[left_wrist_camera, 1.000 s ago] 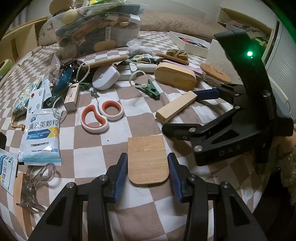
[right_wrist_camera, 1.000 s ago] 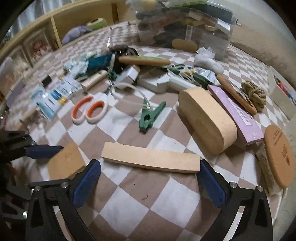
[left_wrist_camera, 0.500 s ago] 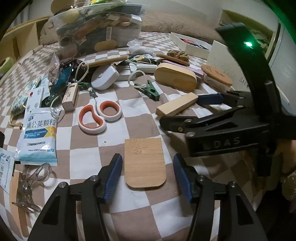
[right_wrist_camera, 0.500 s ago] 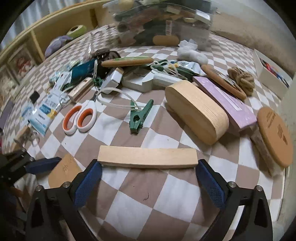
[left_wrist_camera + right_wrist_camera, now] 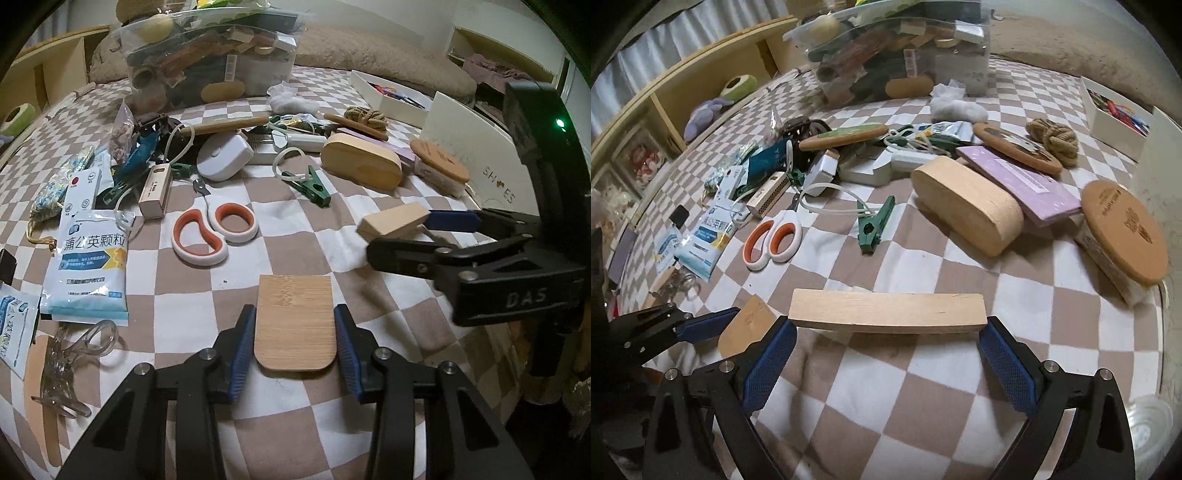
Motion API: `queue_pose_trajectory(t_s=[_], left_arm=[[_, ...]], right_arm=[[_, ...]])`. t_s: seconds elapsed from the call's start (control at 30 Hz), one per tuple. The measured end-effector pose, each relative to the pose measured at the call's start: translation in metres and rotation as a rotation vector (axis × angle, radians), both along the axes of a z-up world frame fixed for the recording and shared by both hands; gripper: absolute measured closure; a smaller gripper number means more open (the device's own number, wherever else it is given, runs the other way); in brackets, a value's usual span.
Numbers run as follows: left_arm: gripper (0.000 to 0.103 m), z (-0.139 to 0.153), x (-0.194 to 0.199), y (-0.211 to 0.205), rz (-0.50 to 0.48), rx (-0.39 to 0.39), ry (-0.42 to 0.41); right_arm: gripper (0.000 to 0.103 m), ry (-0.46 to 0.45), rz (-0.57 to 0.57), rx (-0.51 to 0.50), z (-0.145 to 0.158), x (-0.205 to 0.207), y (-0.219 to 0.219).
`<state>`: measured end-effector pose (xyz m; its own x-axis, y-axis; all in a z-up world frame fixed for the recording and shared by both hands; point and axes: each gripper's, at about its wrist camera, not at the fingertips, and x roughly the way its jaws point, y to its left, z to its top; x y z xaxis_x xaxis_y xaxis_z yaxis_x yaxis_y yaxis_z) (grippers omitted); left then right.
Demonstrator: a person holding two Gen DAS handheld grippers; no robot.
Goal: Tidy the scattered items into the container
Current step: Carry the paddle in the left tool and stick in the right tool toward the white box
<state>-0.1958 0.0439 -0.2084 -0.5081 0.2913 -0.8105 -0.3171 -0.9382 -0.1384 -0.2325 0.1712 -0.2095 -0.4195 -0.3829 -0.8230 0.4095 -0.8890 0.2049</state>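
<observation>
Here my left wrist view alone shows the bamboo tile [image 5: 294,323] fully; the right wrist view catches only its corner at the left. My left gripper [image 5: 294,354] has its jaws clamped on the tile's sides, low over the checkered bed [image 5: 184,288]. My right gripper [image 5: 886,350] has its jaws clamped endwise on the wooden block [image 5: 886,314], lifted clear. The full container [image 5: 905,55] sits far off.

Flat bamboo piece [image 5: 294,321] and wood block [image 5: 886,312] — both lifted (container [image 5: 897,55] crammed).
</observation>
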Motion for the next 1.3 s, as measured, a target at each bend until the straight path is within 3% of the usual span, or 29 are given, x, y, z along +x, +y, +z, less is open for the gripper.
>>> queue_pose_trajectory(t_s=[0.57,1.3], left_arm=[[0.061,0.008,0.005,-0.001,0.016,0.016,0.027],[0.061,0.046,0.026,0.018,-0.017,0.057,0.112]], right_arm=[[0.004,0.013,-0.078,0.017,0.009,0.021,0.019],[0.004,0.09,-0.154,-0.034,0.043,0.065,0.042]])
